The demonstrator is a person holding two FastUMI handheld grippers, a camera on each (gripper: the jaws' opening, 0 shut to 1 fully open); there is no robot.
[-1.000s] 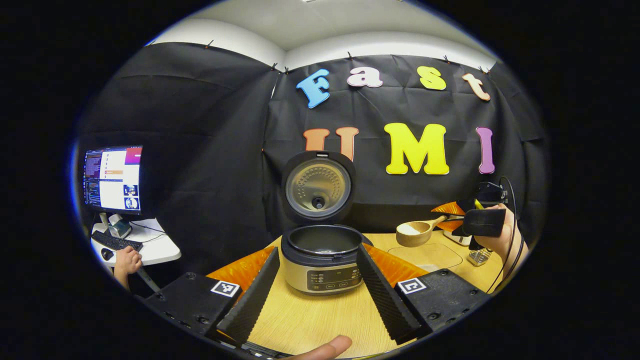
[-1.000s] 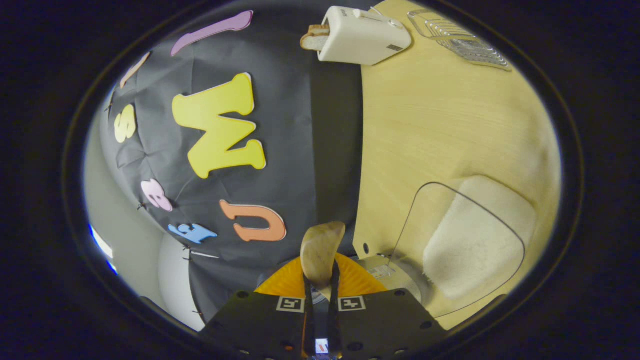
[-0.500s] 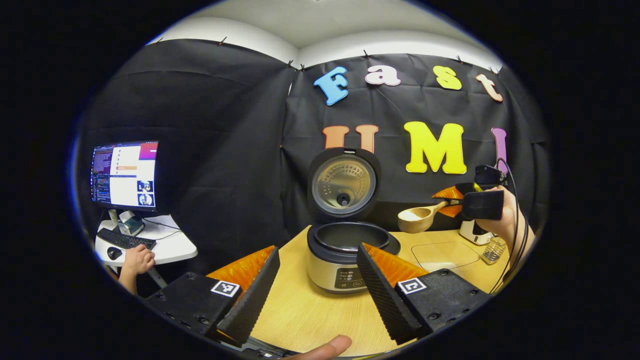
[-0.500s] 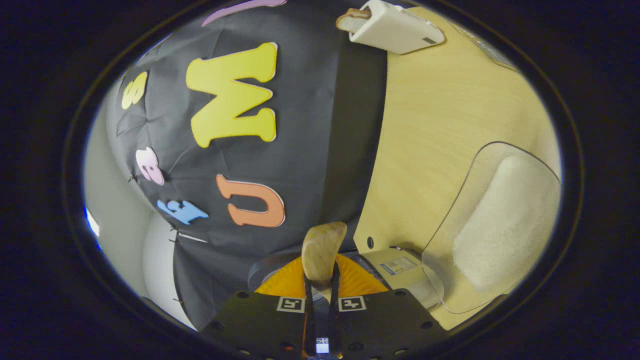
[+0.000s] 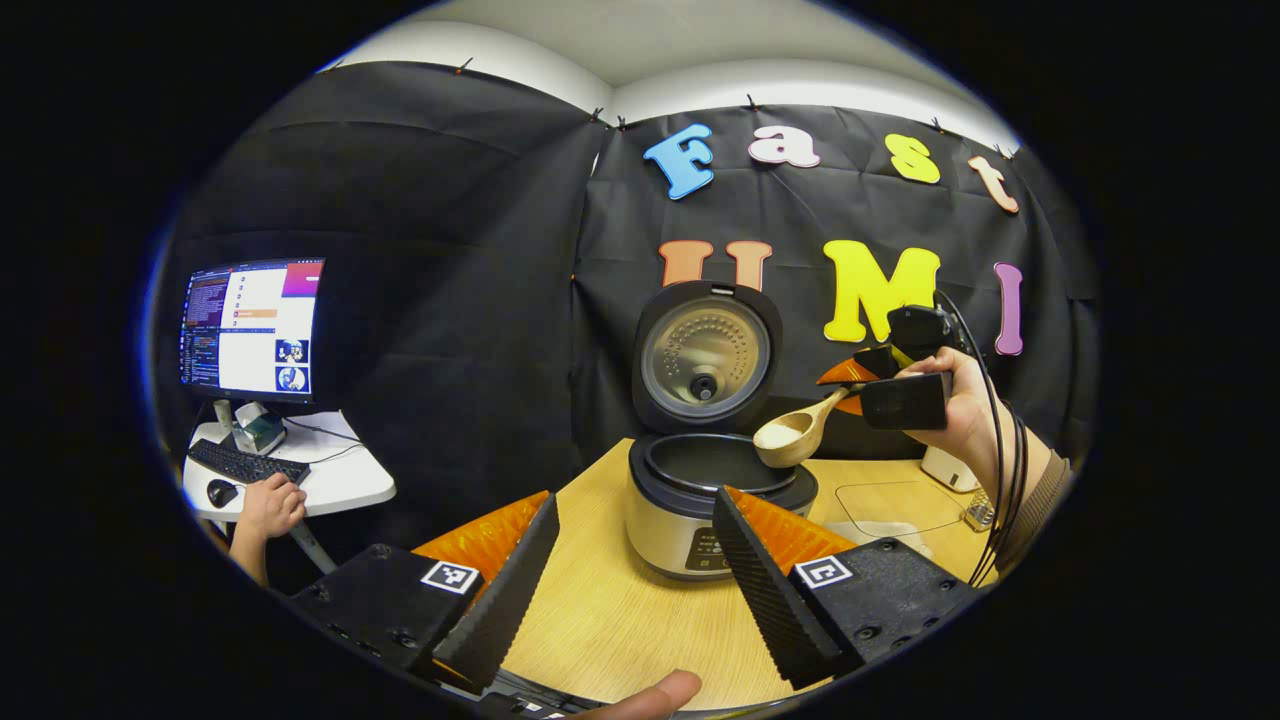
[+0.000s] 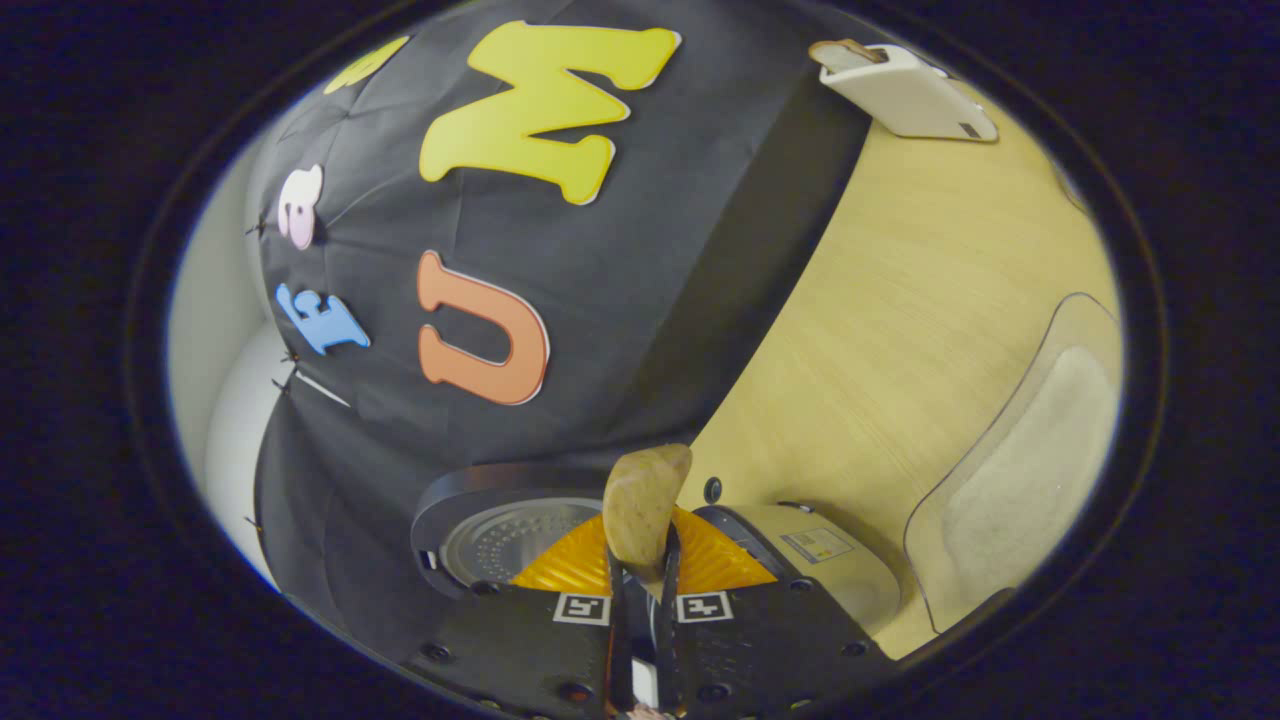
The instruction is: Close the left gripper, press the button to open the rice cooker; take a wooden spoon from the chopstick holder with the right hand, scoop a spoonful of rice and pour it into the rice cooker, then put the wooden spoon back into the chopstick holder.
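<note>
The rice cooker point(image 5: 715, 495) stands on the wooden table with its lid point(image 5: 705, 355) raised and its dark pot bare. My left gripper point(image 5: 635, 505) is open in front of it, one finger on each side, touching nothing. My right gripper point(image 5: 905, 400), held by a hand, is shut on the handle of the wooden spoon point(image 5: 795, 435). The spoon's bowl carries white rice and hovers over the cooker's right rim. In the right gripper view the spoon point(image 6: 645, 505) sticks out edge-on from my right gripper point(image 6: 640, 575), above the cooker lid point(image 6: 500, 530).
A clear tray of rice point(image 5: 885, 505) point(image 6: 1040, 470) lies right of the cooker. A white toaster point(image 6: 905, 90) and a wire chopstick holder point(image 5: 980, 510) stand at the table's far right. A monitor point(image 5: 250, 330) and a person's hand point(image 5: 265, 505) are at a side desk, left.
My right gripper carried the spoon of rice up and left, from over the tray to the cooker's rim. The left gripper drifted left and back, so the cooker sits further right.
</note>
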